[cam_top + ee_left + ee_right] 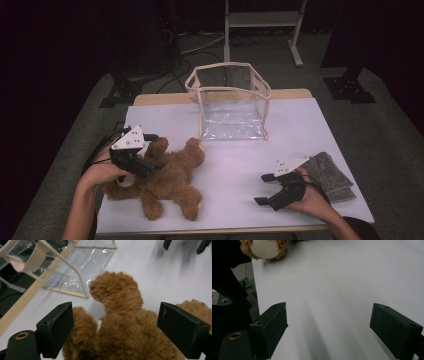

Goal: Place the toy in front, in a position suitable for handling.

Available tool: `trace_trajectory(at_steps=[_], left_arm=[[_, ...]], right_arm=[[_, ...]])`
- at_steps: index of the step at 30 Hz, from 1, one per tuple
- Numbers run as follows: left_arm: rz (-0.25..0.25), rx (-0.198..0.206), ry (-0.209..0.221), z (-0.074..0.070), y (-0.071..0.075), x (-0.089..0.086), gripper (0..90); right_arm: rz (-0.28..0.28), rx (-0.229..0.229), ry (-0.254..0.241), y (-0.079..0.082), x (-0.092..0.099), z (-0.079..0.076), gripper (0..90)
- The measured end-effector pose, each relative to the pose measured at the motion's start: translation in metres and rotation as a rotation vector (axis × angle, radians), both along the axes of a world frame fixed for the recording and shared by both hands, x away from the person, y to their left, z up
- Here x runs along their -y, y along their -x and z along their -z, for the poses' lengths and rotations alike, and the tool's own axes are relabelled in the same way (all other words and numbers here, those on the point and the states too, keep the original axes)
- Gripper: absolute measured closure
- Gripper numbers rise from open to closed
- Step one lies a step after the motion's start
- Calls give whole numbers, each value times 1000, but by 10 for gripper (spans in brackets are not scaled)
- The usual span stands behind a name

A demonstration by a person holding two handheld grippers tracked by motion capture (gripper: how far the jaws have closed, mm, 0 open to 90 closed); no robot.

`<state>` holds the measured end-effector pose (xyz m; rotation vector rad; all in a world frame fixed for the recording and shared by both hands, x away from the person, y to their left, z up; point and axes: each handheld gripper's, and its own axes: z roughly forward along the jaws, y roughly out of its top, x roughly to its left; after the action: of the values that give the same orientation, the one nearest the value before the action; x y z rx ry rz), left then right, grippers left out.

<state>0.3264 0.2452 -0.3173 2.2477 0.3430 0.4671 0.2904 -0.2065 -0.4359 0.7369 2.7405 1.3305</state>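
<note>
A brown teddy bear lies on the white table at the front left. My left gripper reaches over it from the left. In the left gripper view the jaws stand wide to either side of the bear's body, with the head pointing away from me; I see no pad pressing into the fur. My right gripper rests low at the front right, open and empty, with bare table between its jaws. One pale-soled foot of the bear shows at the top left of the right gripper view.
A clear plastic bag with cream trim stands open at the back middle of the table, just beyond the bear's head. A grey felt piece lies at the right edge behind my right hand. The table's left edge is close to the bear.
</note>
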Motion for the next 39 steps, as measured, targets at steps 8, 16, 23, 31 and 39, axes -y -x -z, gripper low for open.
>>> trace_trajectory(at_steps=[8, 16, 23, 31, 39], left_arm=[[-52, -36, 8, 6, -19, -5, 164], [-75, -83, -32, 15, -34, -6, 225], [-100, -110, -48, 22, -38, -7, 276], [-100, -103, -63, 25, -35, -8, 559], [-81, -95, -58, 24, -31, -10, 672]], right_arm=[[-29, -5, 5, 3, -10, 2, 131], [-90, 10, -8, 6, -30, -7, 119], [-180, 3, -31, 7, -66, -15, 119], [-300, 0, -34, 11, -127, -22, 121], [-319, 11, 14, 11, -170, -12, 114]])
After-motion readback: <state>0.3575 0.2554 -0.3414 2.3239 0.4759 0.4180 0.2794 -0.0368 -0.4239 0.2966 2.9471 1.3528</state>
